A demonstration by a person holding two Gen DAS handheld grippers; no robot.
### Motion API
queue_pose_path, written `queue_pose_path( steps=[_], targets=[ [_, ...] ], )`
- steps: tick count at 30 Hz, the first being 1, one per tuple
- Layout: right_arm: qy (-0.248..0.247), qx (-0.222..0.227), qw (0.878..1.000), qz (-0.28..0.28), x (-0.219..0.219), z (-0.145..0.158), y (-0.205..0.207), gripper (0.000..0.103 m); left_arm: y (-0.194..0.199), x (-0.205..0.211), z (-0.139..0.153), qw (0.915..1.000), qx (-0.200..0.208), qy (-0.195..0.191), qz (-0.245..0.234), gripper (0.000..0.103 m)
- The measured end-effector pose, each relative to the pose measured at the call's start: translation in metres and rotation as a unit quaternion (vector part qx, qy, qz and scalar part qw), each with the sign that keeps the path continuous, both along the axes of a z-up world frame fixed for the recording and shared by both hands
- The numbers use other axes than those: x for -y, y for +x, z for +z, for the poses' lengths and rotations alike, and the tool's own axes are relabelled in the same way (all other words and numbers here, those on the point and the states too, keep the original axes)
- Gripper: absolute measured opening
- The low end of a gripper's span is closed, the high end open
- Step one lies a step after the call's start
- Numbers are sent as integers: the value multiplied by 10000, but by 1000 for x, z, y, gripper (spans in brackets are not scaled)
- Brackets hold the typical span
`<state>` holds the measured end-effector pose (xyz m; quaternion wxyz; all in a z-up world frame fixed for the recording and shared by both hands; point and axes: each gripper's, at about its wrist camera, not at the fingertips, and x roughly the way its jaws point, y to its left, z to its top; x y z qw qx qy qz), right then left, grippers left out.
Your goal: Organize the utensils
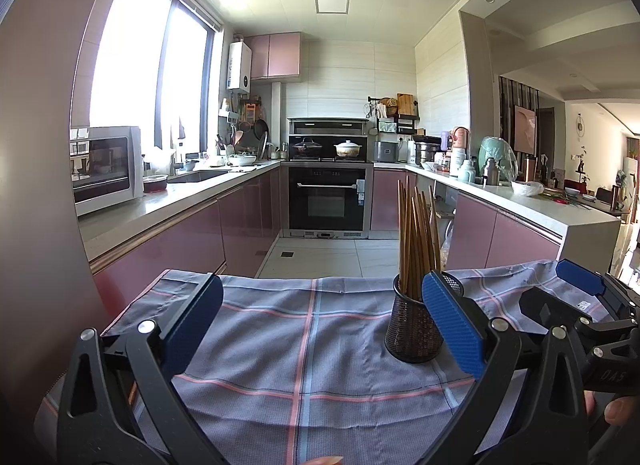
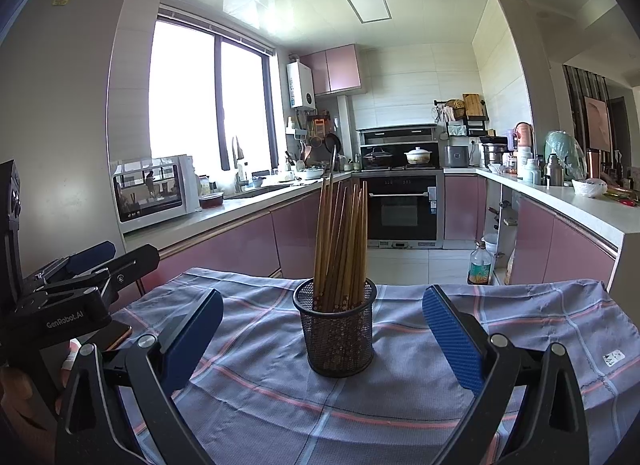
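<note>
Chopsticks [image 2: 340, 241] are seen standing bunched, tips up, in one black mesh holder [image 2: 337, 331], which is set upright on a surface covered by a grey-blue checked cloth [image 2: 280, 405]. The sticks are too tightly packed to be counted exactly; roughly a dozen can be made out. Two tools are held over the cloth. The right tool [image 2: 322, 335] is spread wide with nothing gripped, the holder being framed between its blue pads but touched by neither. The left tool [image 1: 322, 331] is likewise spread wide and empty, with the holder standing just beyond its right-hand pad in its own view. In the kitchen behind, one white microwave [image 2: 154, 193] is seen on the left counter, and two lidded pots [image 2: 418, 156] are seen on the stove above one black oven [image 2: 404, 209].
</note>
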<state>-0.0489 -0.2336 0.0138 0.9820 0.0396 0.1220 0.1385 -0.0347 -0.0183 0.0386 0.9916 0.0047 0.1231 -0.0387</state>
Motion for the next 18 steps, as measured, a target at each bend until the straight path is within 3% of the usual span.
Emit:
queue_pose_path(
  steps=[18],
  targets=[
    [-1,18,10000,2,0,1,0,97,0,0,0,10000,-1,2,6,98]
  ],
)
